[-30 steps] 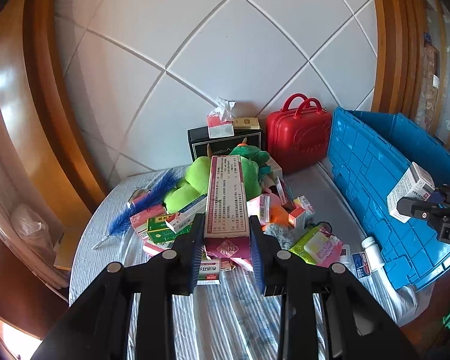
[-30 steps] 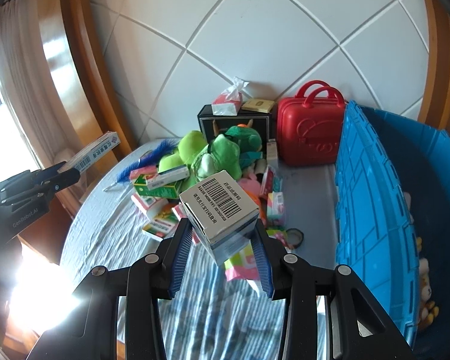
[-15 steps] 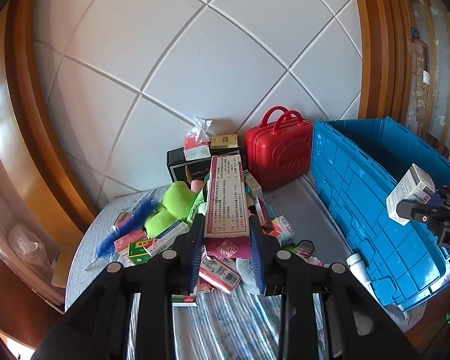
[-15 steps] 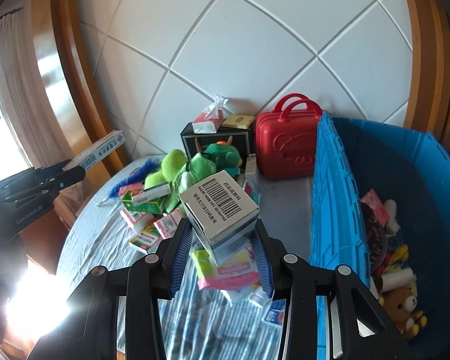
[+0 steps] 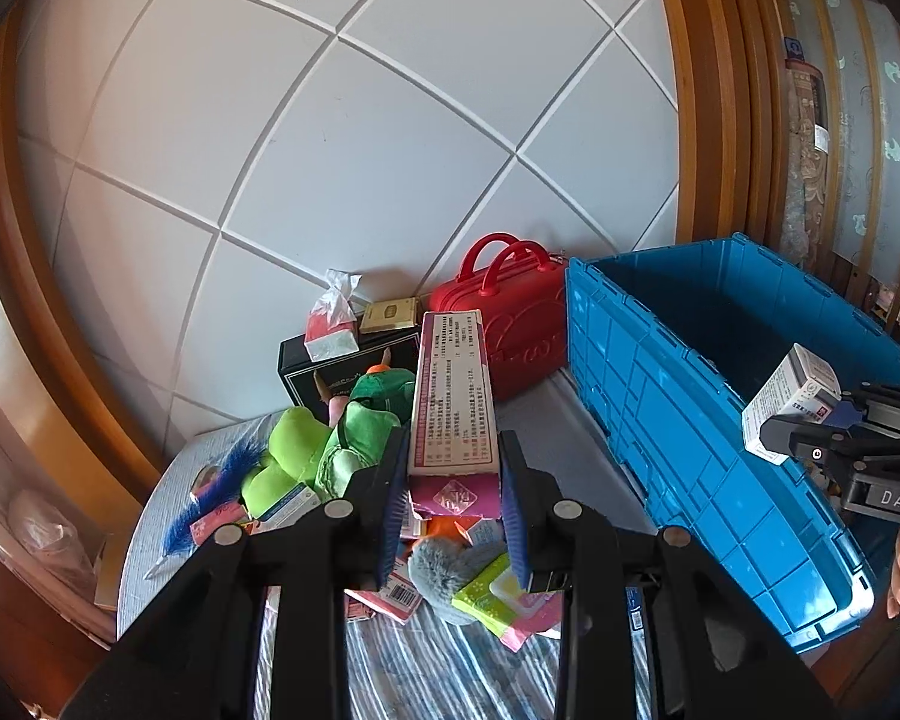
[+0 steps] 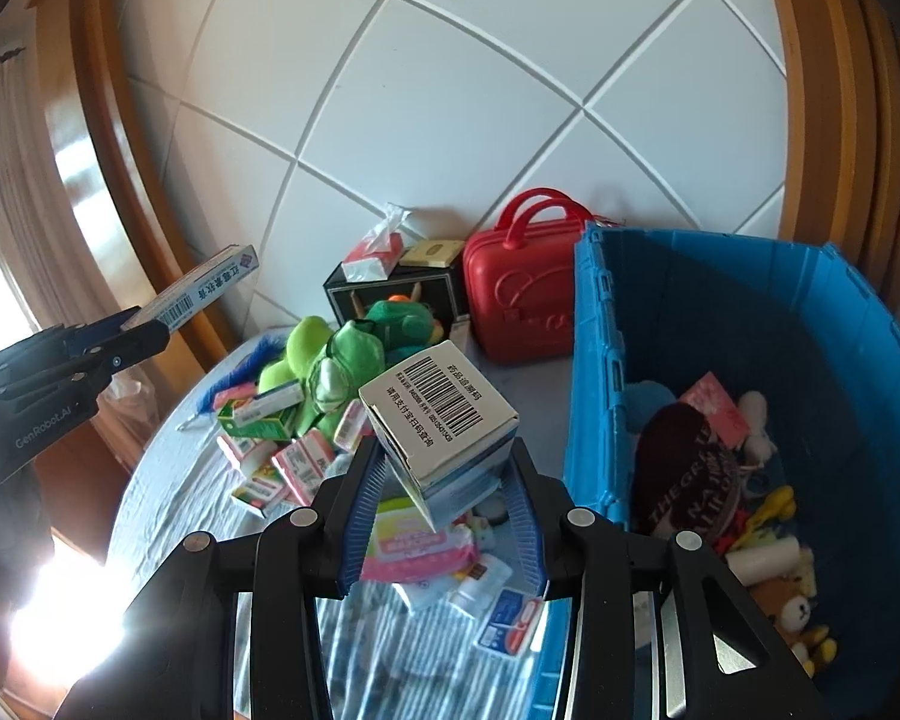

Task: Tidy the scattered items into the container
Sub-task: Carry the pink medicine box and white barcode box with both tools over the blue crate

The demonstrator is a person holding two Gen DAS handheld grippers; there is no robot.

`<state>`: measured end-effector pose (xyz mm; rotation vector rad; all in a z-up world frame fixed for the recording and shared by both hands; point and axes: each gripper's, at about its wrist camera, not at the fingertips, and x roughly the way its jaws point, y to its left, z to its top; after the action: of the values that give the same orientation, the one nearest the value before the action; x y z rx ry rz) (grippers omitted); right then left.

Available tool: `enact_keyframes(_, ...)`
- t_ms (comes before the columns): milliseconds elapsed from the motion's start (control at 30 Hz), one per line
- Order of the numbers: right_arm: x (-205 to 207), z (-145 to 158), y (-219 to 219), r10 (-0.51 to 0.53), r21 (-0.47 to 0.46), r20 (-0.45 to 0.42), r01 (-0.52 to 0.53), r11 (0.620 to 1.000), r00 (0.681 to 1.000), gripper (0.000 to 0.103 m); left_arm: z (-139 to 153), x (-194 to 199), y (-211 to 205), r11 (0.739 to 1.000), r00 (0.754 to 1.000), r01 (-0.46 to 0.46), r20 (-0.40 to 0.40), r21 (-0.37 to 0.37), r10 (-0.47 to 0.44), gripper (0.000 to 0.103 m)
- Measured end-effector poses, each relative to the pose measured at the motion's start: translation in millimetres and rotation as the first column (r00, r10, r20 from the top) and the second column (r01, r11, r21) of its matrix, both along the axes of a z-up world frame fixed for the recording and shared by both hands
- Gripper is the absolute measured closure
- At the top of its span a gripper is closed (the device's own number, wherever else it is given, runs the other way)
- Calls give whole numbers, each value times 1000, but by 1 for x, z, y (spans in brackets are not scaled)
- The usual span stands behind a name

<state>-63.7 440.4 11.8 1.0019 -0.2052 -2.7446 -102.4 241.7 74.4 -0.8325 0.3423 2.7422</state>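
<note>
My left gripper [image 5: 453, 480] is shut on a long pink and white medicine box [image 5: 453, 402], held above the pile of scattered items. My right gripper [image 6: 444, 480] is shut on a white box with a barcode [image 6: 441, 414], held up beside the near left wall of the blue container [image 6: 594, 396]. The container [image 5: 678, 384] stands on the right and holds plush toys [image 6: 684, 474] and small items. In the left wrist view the right gripper [image 5: 810, 438] with its white box [image 5: 789, 402] hangs over the container's near rim.
A green plush toy [image 6: 342, 360], several small medicine boxes [image 6: 282, 462], pink wipes packs [image 6: 414, 540] and a blue feather [image 5: 222, 480] lie on the striped cloth. A red case [image 5: 510, 324] and black box [image 5: 330, 366] stand by the wall.
Both grippers have risen and swung right toward the blue container, each keeping its box. More of the container's inside shows now.
</note>
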Motion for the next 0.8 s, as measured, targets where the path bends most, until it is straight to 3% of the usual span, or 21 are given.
enact_keyframes(800,4,14,118,-168,-47,-31,166,985,985,64,4,-21,133,982,982,187,-3,-27,-187,75)
